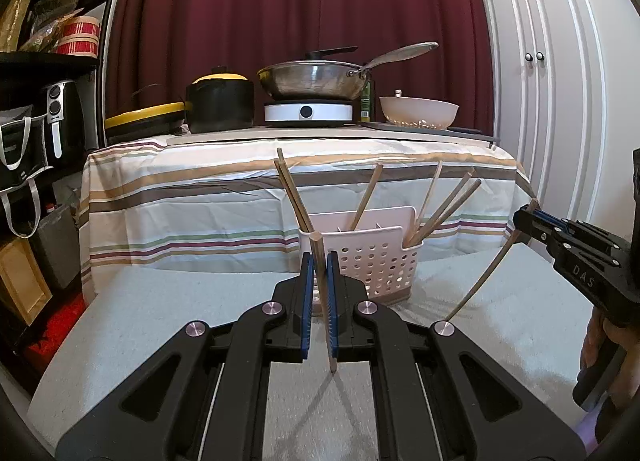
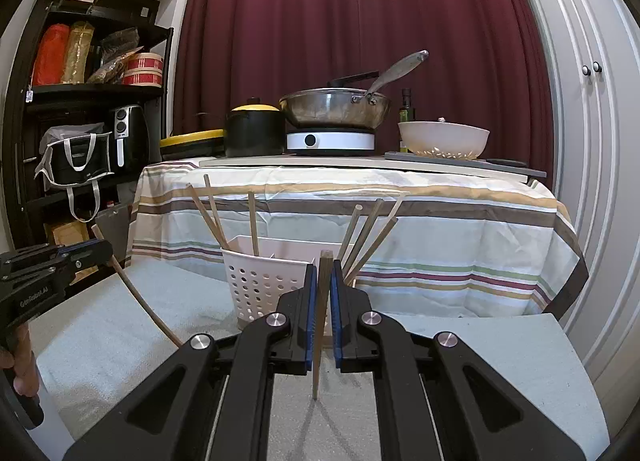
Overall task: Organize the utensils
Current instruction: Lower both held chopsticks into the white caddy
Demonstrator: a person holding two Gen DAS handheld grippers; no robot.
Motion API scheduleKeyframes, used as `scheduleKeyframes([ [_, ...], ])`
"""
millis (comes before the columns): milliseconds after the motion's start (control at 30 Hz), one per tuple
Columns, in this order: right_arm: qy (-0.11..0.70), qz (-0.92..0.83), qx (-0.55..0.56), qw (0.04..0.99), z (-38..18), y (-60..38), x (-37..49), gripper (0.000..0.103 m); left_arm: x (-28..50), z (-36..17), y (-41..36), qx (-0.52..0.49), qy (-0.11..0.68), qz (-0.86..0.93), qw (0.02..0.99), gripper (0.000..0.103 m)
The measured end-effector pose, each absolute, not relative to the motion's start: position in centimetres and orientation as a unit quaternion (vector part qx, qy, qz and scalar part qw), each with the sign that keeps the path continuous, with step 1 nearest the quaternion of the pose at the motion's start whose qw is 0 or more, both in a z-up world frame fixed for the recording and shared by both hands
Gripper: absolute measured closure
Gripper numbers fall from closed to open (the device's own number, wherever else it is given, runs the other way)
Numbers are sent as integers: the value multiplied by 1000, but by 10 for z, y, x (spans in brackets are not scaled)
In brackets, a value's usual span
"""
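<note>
Pale work surface [image 1: 160, 321] out front, striped tablecloth [image 1: 200, 197] hanging behind it, and the white perforated utensil basket [image 1: 376, 261] stands near the surface's far edge, loose chopsticks [image 1: 444, 205] fanning out of its compartments. Left gripper [image 1: 319, 261] now: blue pads squeezed narrow around one wooden chopstick [image 1: 322, 301], held nearly upright, tip hanging just above the surface, short of the basket. Right gripper [image 2: 322, 273], same story: jaws pinched tight on a second chopstick [image 2: 320, 321], vertical, its top level with the basket rim, right in front of it.
</note>
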State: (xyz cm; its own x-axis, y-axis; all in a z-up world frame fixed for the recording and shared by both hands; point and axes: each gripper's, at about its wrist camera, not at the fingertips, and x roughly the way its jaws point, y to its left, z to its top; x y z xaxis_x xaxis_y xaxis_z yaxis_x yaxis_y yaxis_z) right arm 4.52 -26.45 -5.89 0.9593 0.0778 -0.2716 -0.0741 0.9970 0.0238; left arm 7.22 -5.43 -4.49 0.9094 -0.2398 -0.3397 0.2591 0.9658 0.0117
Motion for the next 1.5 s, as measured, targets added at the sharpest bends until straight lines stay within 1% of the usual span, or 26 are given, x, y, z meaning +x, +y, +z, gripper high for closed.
scheduleKeyframes([
  [500, 141, 47, 16, 989, -53, -266, 47, 96, 78, -35, -49, 14, 168, -141, 976, 97],
  [733, 127, 65, 20, 990, -35, -265, 46, 96, 82, -16, -45, 1, 159, -156, 975, 97],
  [1033, 84, 87, 22, 992, 6, -268, 61, 96, 104, 33, -46, -10, 126, -184, 975, 97],
  [1233, 36, 92, 15, 995, 41, -269, 82, 96, 121, 61, -52, -3, 97, -189, 977, 97],
  [1500, -7, 96, 22, 995, 67, -271, 112, 96, 152, 85, -57, -8, 68, -176, 982, 97],
])
